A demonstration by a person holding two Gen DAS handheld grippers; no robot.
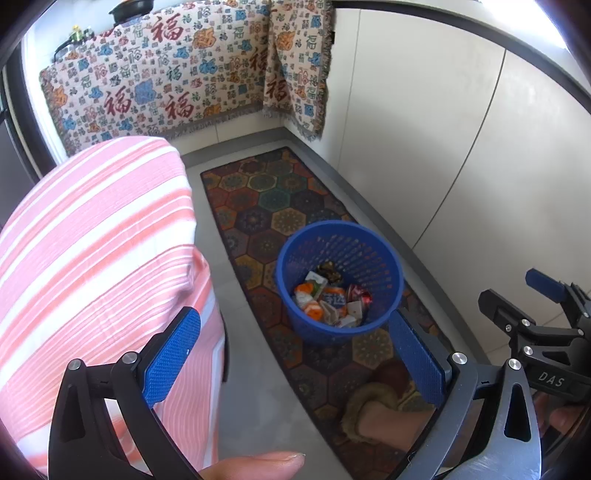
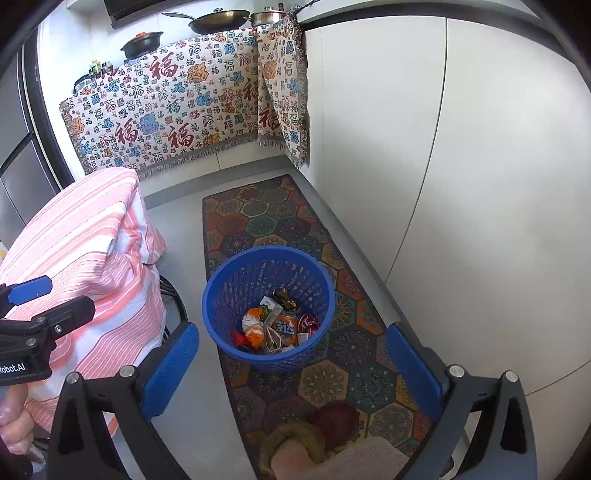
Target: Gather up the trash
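Observation:
A blue plastic mesh basket (image 1: pixel 338 280) stands on a patterned floor runner (image 1: pixel 280 221). It holds several crumpled wrappers (image 1: pixel 328 299), orange, white and red. My left gripper (image 1: pixel 295 354) is open and empty, held above and just in front of the basket. The right gripper (image 1: pixel 546 306) shows at the right edge of the left wrist view. In the right wrist view the basket (image 2: pixel 267 306) with the wrappers (image 2: pixel 275 325) sits below my open, empty right gripper (image 2: pixel 291 369). The left gripper (image 2: pixel 33 310) shows at the left edge there.
A pink-and-white striped cloth (image 1: pixel 96 280) covers a tall object to the left of the runner. White cabinet doors (image 2: pixel 461 184) line the right side. A patterned cloth (image 2: pixel 177 107) hangs over the counter at the back, with pans (image 2: pixel 218 20) on top. The person's slippered foot (image 2: pixel 314 439) stands on the runner.

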